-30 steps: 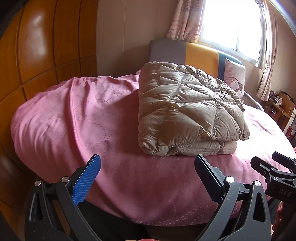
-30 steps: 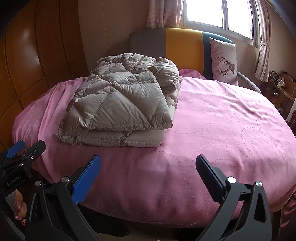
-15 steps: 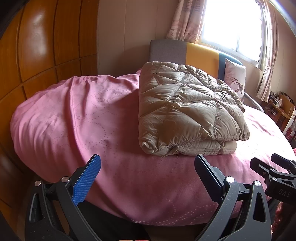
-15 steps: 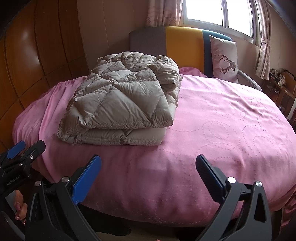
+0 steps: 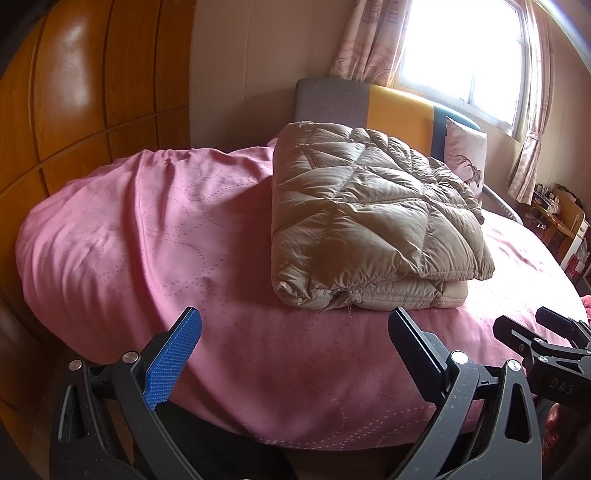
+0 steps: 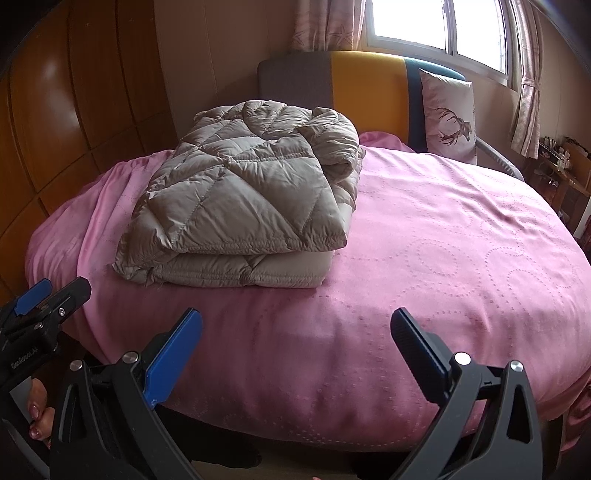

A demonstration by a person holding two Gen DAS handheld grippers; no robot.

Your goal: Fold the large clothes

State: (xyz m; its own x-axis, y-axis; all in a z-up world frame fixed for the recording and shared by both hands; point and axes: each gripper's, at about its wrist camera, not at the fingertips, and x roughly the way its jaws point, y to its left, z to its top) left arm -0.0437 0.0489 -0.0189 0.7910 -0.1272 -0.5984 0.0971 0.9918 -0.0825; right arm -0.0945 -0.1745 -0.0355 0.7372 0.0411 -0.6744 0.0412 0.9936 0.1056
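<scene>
A beige quilted down jacket [image 5: 369,218] lies folded into a thick rectangular bundle on the pink bedspread [image 5: 166,229], toward the left half of the bed and well back from the near edge; its stacked layers show along the near side, with a rumpled fold along its right edge in the right wrist view [image 6: 243,195]. The left gripper [image 5: 293,330] hangs at the near edge of the bed with its jaws spread wide and nothing between them, one blue pad and one black pad facing each other, short of the jacket. The right gripper [image 6: 295,332] sits just to its right at the same near edge, jaws likewise spread and empty, over bare bedspread [image 6: 443,240]. A hand [image 6: 37,417] with painted nails shows at the left gripper's handle. At the far end stands a grey, yellow and blue headboard [image 6: 365,88], with a deer-print pillow [image 6: 448,114] leaning against it on the right. Wooden wardrobe panels [image 5: 74,92] line the left wall, and a curtained window [image 6: 436,26] sits above the headboard.
</scene>
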